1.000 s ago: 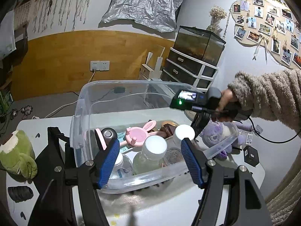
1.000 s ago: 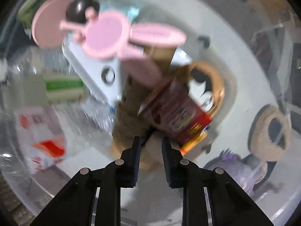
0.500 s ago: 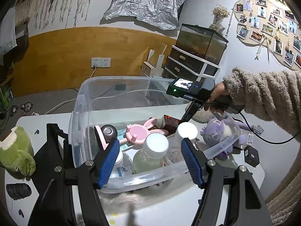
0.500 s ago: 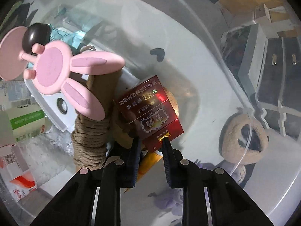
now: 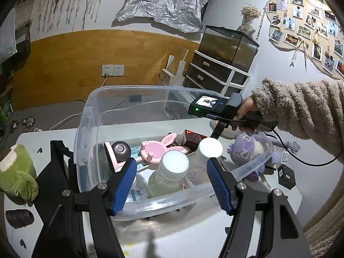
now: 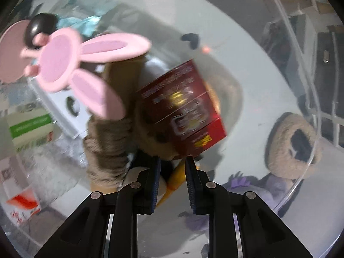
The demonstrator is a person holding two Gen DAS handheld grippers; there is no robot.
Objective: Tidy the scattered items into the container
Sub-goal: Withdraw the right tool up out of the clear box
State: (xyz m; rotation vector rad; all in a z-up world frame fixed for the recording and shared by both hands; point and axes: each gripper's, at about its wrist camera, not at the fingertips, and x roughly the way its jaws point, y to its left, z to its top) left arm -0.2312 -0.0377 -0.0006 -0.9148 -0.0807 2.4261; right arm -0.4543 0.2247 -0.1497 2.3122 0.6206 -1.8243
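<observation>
the left claw [image 5: 172, 182] hangs wide apart at the near wall of the clear plastic container [image 5: 90, 116], gripping nothing; its blue pads [image 5: 124, 182] frame two white-capped bottles [image 5: 175, 163] standing just inside. behind them in the container lie a pink bunny-shaped piece [image 5: 160, 148], a round pink mirror with a dark ball [image 5: 121, 148] and a red box [image 5: 193, 138]. a green plush [image 5: 17, 172] sits on the white counter [image 5: 193, 232] left of the container, a dark roll [image 5: 19, 216] nearer still, and a purple plush [image 5: 247, 152] beside its right wall. further back a hand in a fuzzy sleeve [image 5: 301, 111] holds the right tool over the far rim.

in the right wrist view the right claw [image 6: 173, 178] stands narrow, a small gap between its jaws, with the red box [image 6: 185, 109] just beyond the tips; motion blur makes it hard to say whether they touch it. a spool of twine [image 6: 107, 142] lies left of the box under the bunny piece [image 6: 71, 64]. a brown fuzzy ring [image 6: 294, 144] rests outside the wall.
</observation>
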